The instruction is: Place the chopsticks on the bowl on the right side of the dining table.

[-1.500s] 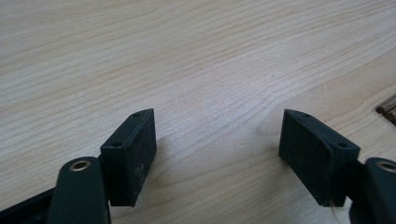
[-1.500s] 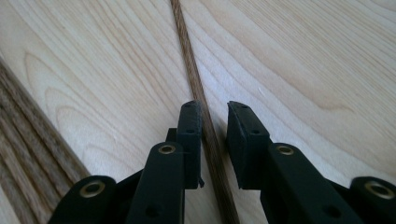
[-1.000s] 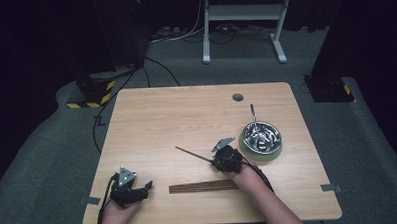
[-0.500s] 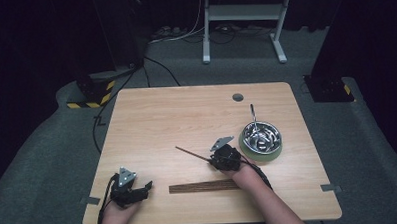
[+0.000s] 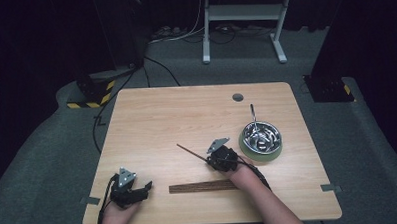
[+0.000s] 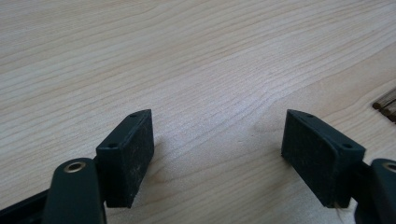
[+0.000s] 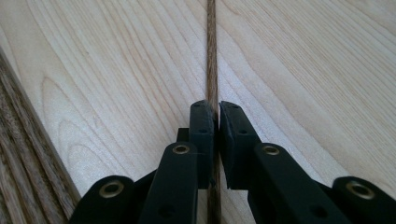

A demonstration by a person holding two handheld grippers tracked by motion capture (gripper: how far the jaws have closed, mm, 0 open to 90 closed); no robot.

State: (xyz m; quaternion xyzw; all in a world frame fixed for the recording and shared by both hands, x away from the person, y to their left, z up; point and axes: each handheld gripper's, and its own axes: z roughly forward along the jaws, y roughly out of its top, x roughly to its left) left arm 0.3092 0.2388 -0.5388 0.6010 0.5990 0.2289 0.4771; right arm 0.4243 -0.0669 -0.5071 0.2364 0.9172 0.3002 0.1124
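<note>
My right gripper [image 5: 208, 159] is shut on a thin dark wooden chopstick [image 5: 190, 152] that points up and to the left over the table; in the right gripper view the chopstick [image 7: 211, 56] runs straight out between the closed jaws [image 7: 215, 116]. A flat bundle of several dark chopsticks [image 5: 203, 186] lies on the table just in front of that hand, its edge [image 7: 28, 154] at the left of the right gripper view. My left gripper [image 5: 139, 189] rests near the front left corner, open, with bare wood between its pads [image 6: 128, 154].
A steel bowl [image 5: 261, 136] holding metal cutlery stands on a green base at the right of the wooden table [image 5: 186, 117]. A round hole [image 5: 237, 97] sits near the table's far edge. Ends of the chopstick bundle [image 6: 386, 105] show at the right of the left gripper view.
The right gripper with its chopstick has shifted only slightly. The left gripper has stayed put.
</note>
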